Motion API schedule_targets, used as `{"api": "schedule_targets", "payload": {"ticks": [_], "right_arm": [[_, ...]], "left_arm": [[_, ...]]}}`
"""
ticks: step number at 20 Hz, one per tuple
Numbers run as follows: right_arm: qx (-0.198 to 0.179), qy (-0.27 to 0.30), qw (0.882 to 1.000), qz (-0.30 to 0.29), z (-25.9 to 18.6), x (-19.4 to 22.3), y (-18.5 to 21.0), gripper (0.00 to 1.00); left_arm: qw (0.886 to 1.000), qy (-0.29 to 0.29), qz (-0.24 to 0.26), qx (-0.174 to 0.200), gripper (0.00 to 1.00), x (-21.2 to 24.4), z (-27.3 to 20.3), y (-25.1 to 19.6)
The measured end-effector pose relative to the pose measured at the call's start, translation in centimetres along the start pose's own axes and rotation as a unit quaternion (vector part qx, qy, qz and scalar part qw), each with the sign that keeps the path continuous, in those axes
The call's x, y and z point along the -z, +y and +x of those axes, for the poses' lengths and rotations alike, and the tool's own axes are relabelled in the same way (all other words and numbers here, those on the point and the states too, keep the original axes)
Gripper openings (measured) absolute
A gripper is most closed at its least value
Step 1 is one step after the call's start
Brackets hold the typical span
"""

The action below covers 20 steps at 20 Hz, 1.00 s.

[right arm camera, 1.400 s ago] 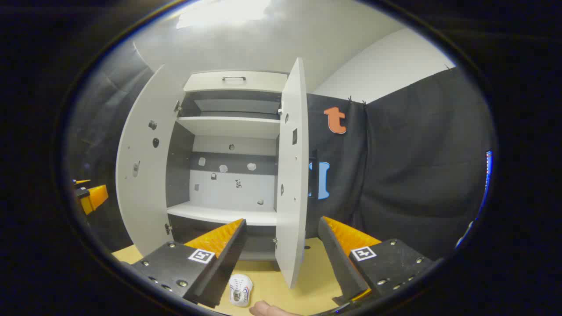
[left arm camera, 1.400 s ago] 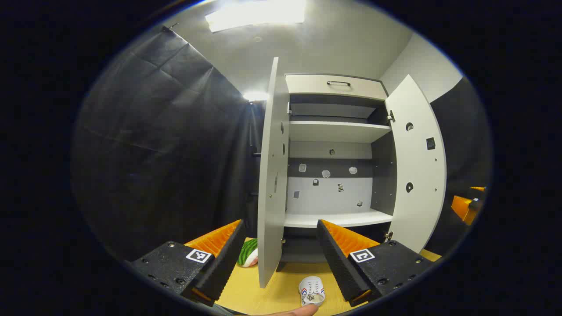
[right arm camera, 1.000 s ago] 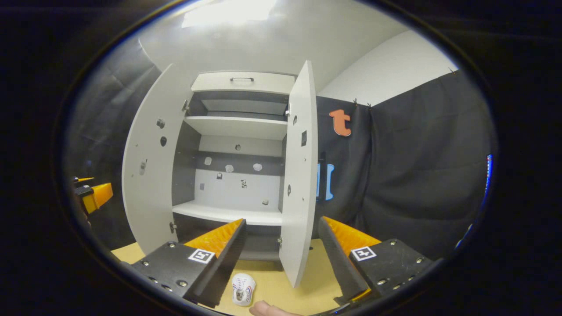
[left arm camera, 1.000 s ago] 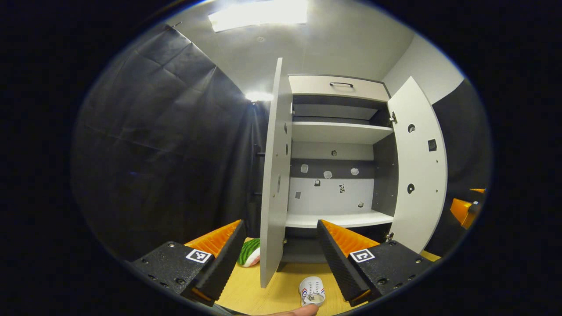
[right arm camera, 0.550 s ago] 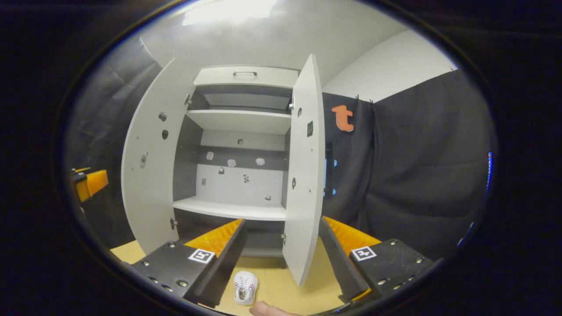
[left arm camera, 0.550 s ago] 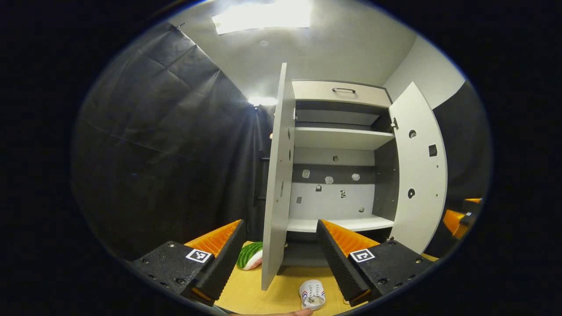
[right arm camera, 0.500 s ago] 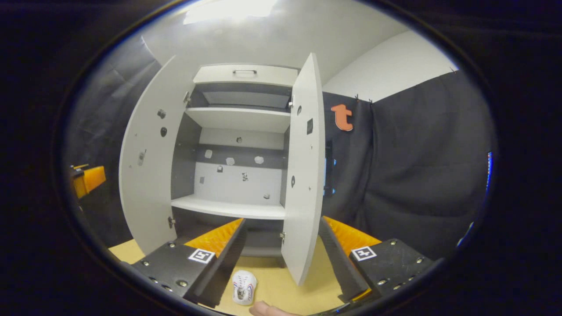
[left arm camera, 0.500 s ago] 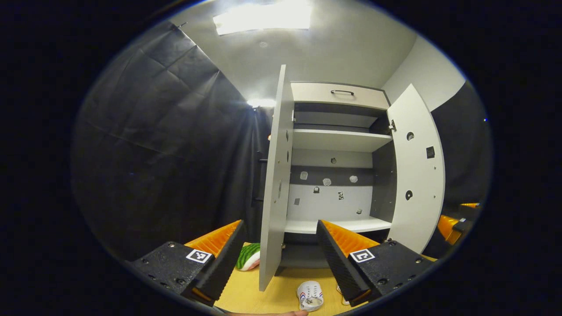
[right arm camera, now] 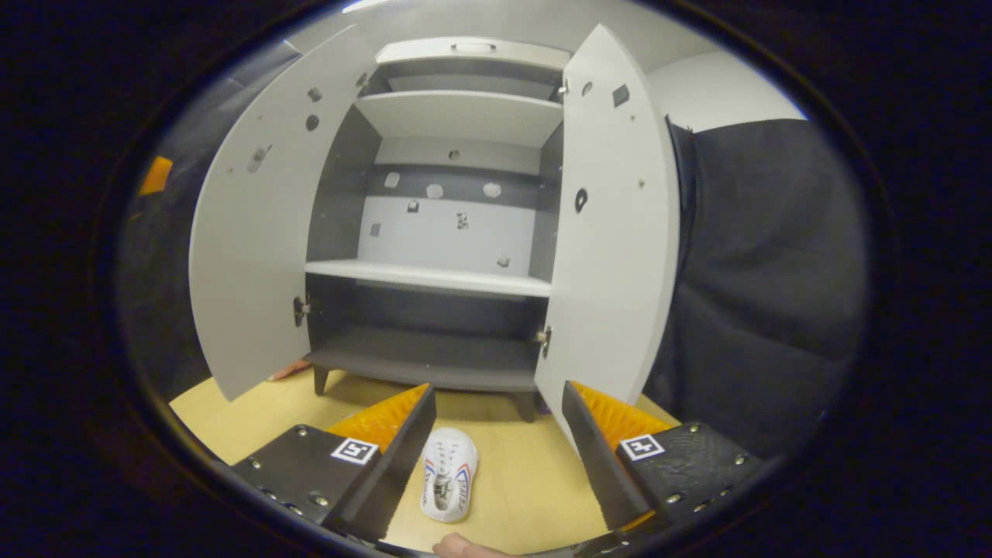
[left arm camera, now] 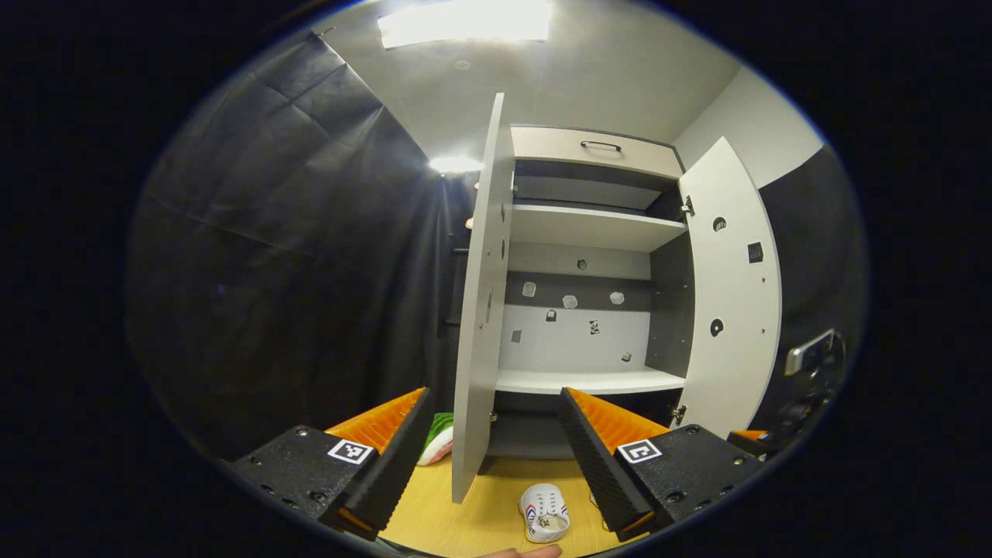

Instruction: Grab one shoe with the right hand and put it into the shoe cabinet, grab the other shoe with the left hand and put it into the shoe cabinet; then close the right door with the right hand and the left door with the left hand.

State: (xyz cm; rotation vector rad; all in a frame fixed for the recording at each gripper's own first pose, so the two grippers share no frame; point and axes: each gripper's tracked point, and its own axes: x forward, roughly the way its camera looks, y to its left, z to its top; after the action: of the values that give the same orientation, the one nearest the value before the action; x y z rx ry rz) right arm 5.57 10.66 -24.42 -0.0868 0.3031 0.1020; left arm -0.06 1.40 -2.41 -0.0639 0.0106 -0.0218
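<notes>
While both doors stand wide, the shoe cabinet (right arm camera: 434,310) is seen at 12 o'clock. The right gripper (right arm camera: 496,449) and left gripper (left arm camera: 490,453) are spread empty. The white shoe (right arm camera: 448,473) lies lengthwise on the floor (right arm camera: 511,480), toe toward 12.

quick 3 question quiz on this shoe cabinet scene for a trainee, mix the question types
1. True or false: both doors of the cabinet stand open.
2. Multiple choice: the white shoe in the right gripper view lies A) on the lower shelf B) on the floor in front of the cabinet C) between shut fingers.
3. Fill in: the right gripper is ____, holding nothing.

Key: 1 true; 2 B; 3 open
</notes>
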Motion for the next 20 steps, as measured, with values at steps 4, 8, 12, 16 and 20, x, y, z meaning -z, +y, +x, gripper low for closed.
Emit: {"api": "schedule_targets", "payload": {"ticks": [4, 8, 12, 16, 20], "right_arm": [[-0.025, 0.059, 0.998, -0.003, 2.8, 7.7, 3.7, 0.98], [-0.041, 0.133, 0.99, -0.001, 4.8, 15.2, 6.9, 0.94], [-0.038, 0.183, 0.982, 0.017, 6.2, 18.9, 8.3, 0.81], [-0.02, 0.212, 0.976, 0.041, 7.9, 21.0, 8.5, 0.55], [-0.032, 0.223, 0.969, 0.107, 9.2, 21.1, 8.8, 0.06]], "left_arm": [[1.0, 0.0, -0.005, -0.01, 0.99, 0.6, 0.1, 1.5], [1.0, -0.004, -0.006, -0.007, 0.99, 0.7, -0.3, 2.0], [1.0, -0.015, 0.001, -0.006, 0.99, 0.4, -0.7, 2.6], [1.0, -0.013, 0.004, -0.003, 0.99, 0.9, -0.8, 2.7], [1.0, -0.001, 0.009, 0.019, 0.99, 2.2, -0.7, 1.5]]}}
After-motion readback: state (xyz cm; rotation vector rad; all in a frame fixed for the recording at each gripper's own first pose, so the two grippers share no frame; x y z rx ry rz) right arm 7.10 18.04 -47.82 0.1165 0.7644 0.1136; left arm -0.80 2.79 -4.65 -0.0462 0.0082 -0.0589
